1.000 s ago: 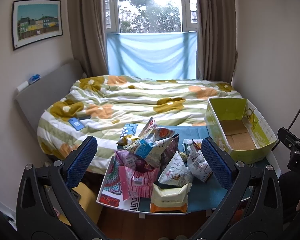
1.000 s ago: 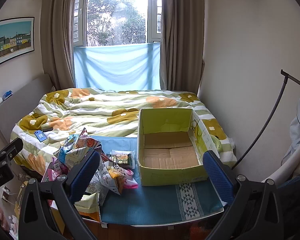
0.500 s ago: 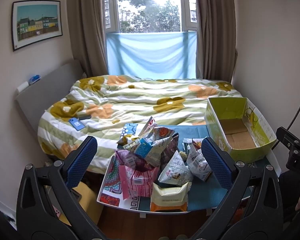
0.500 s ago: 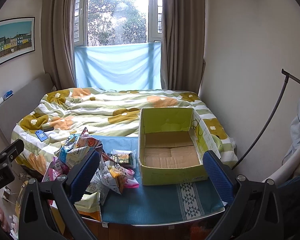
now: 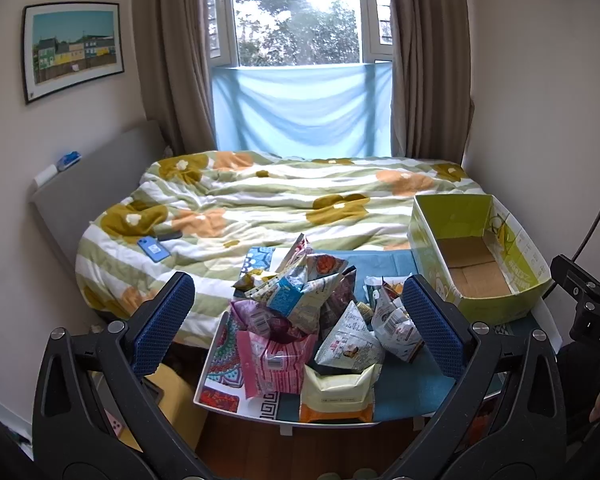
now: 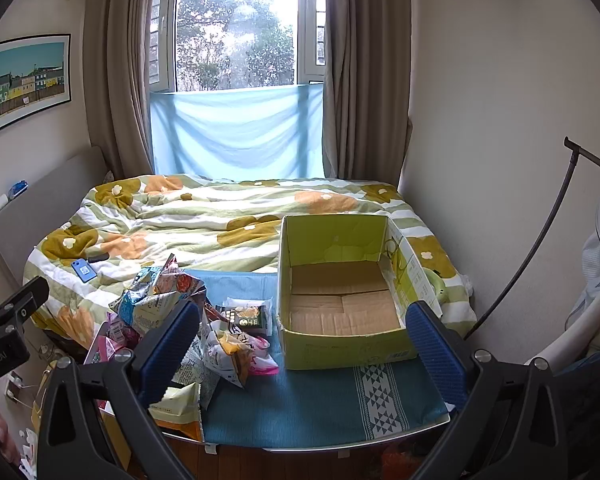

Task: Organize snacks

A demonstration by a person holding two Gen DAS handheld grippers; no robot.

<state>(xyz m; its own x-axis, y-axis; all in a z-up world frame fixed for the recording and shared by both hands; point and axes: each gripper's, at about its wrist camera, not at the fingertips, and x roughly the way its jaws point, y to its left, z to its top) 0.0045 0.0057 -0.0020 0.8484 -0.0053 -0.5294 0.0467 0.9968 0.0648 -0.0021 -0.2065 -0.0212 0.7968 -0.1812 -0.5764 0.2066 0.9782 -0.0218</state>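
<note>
Left wrist view
Left hand-held gripper point(image 5: 298, 318): jaws wide apart, holding nothing.
Snack pile point(image 5: 308, 320): heaped on the counter point(image 5: 404, 392), ahead of and between the blue pads, not touching them.
Box point(image 5: 476, 258): open, at right of the pile.

Right wrist view
Right hand-held gripper point(image 6: 304, 346): jaws wide apart, holding nothing.
Box point(image 6: 340, 296): directly ahead, between the pads.
Snack pile point(image 6: 204, 328): left of the box, behind the left pad.

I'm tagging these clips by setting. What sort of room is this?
A bedroom in a home, most likely: a bed with a flowered quilt, a curtained window and a framed picture.
</note>
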